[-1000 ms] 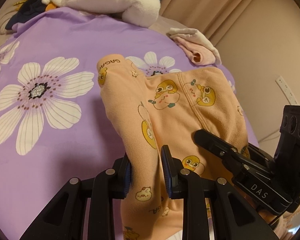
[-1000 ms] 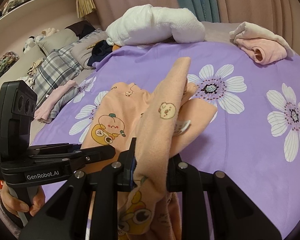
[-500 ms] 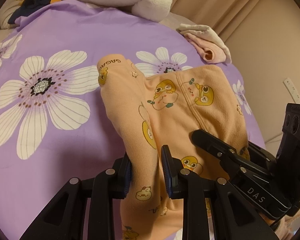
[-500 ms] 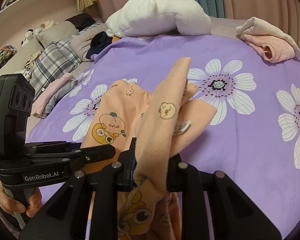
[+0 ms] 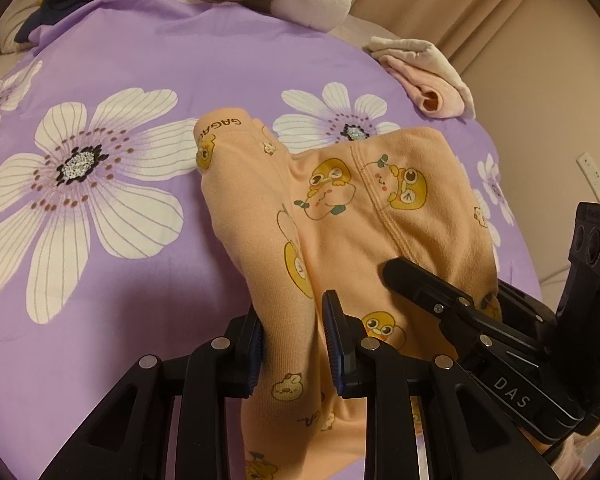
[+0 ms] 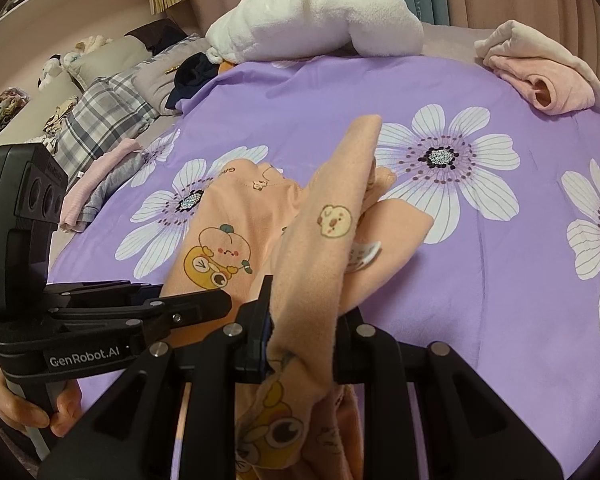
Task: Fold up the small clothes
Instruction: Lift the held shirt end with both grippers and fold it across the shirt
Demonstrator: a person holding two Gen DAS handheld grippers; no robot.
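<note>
Small peach pants [image 5: 340,216] printed with yellow cartoon animals lie partly on the purple flowered bedspread [image 5: 100,280], with their near end lifted. My left gripper [image 5: 294,340] is shut on a thick fold of the pants. My right gripper [image 6: 304,328] is shut on another bunch of the same pants [image 6: 328,240], which rises in a ridge away from the fingers. In the left wrist view the right gripper [image 5: 440,292] shows to the right, lying over the cloth. In the right wrist view the left gripper [image 6: 204,304] shows to the left, with a hand [image 6: 28,416] on its handle.
A folded pink and cream garment [image 6: 540,68] lies at the far right of the bed. A white plush blanket [image 6: 320,20] sits at the back, a dark garment [image 6: 192,76] beside it. Plaid pillows [image 6: 100,120] and folded clothes [image 6: 100,184] lie to the left.
Both grippers have sunk a little toward the bed with the pants still held; the bedspread and far items sit lower and larger in view. The grips are unchanged.
</note>
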